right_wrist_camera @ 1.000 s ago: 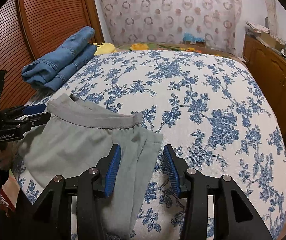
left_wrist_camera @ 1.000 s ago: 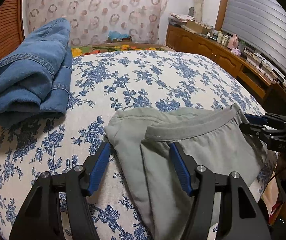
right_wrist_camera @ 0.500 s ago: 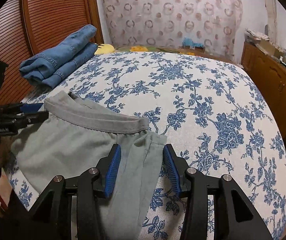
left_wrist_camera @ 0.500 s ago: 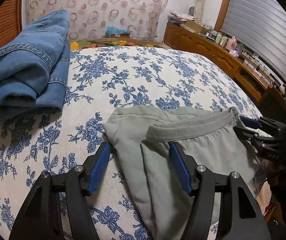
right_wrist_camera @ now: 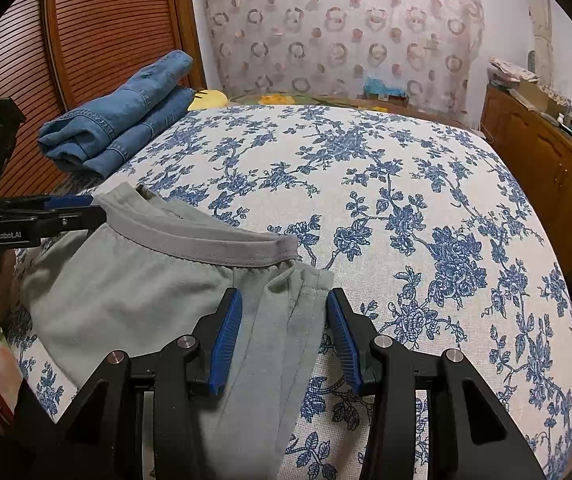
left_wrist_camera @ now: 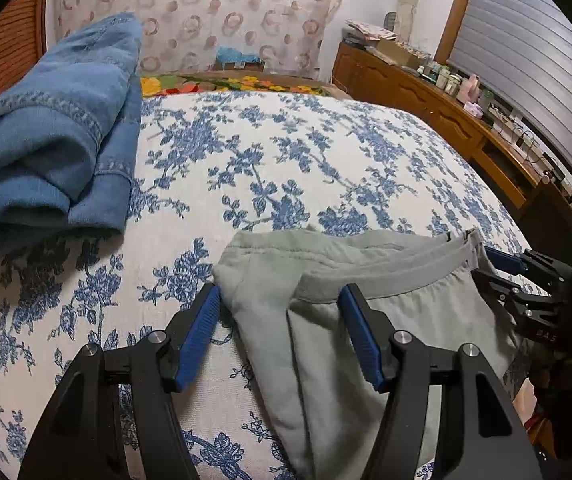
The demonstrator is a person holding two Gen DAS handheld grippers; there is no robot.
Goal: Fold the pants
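Grey-green pants lie partly folded at the near edge of a bed with a blue-flowered bedspread, waistband toward twelve o'clock. The left gripper has its blue-padded jaws spread wide astride the left edge of the pants, holding nothing; the right gripper is likewise wide apart over the pants' right edge. Folded blue jeans rest on the bed at ten o'clock, well apart from the pants.
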